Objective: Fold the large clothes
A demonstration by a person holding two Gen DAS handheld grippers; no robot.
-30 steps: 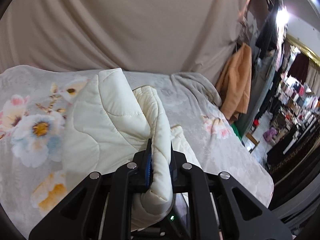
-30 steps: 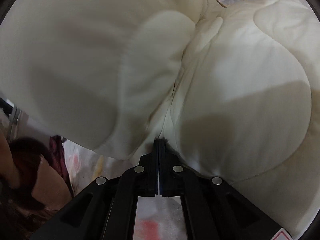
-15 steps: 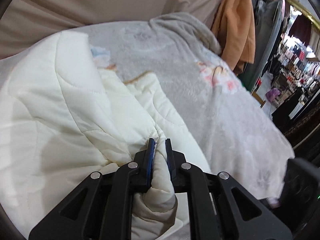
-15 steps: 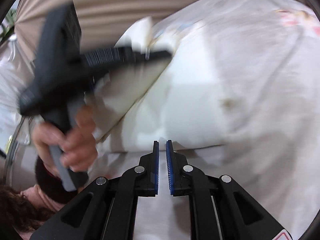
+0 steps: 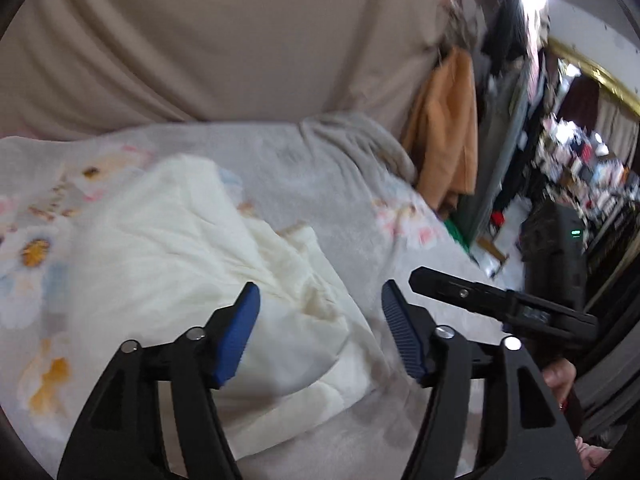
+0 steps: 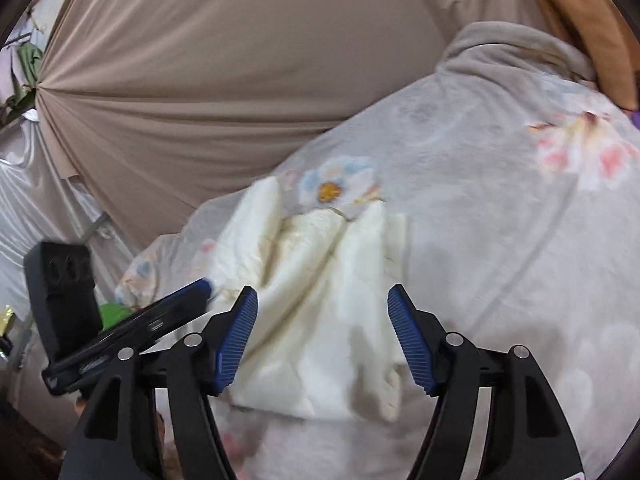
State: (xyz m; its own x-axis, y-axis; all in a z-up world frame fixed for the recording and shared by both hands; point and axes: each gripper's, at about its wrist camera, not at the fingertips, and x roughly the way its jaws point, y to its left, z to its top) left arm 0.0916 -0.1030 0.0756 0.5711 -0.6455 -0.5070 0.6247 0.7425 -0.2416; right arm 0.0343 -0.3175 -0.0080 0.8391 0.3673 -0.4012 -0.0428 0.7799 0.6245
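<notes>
A cream quilted garment (image 5: 168,264) lies bunched and folded on the grey floral blanket (image 5: 320,184). It also shows in the right wrist view (image 6: 320,300). My left gripper (image 5: 320,316) is open and empty, held just above the garment's near right edge. My right gripper (image 6: 322,320) is open and empty above the garment's near edge. The right gripper also shows at the right of the left wrist view (image 5: 500,308). The left gripper shows at the left of the right wrist view (image 6: 132,328).
A beige curtain (image 5: 220,40) hangs behind the bed. An orange coat (image 5: 448,128) hangs at the right, past the bed's edge, with cluttered shelves (image 5: 580,168) beyond. A grey blanket fold (image 6: 512,52) lies at the far corner.
Both grippers have let go of the garment and opened wide. The garment has dropped onto the blanket and both grippers have pulled back from it.
</notes>
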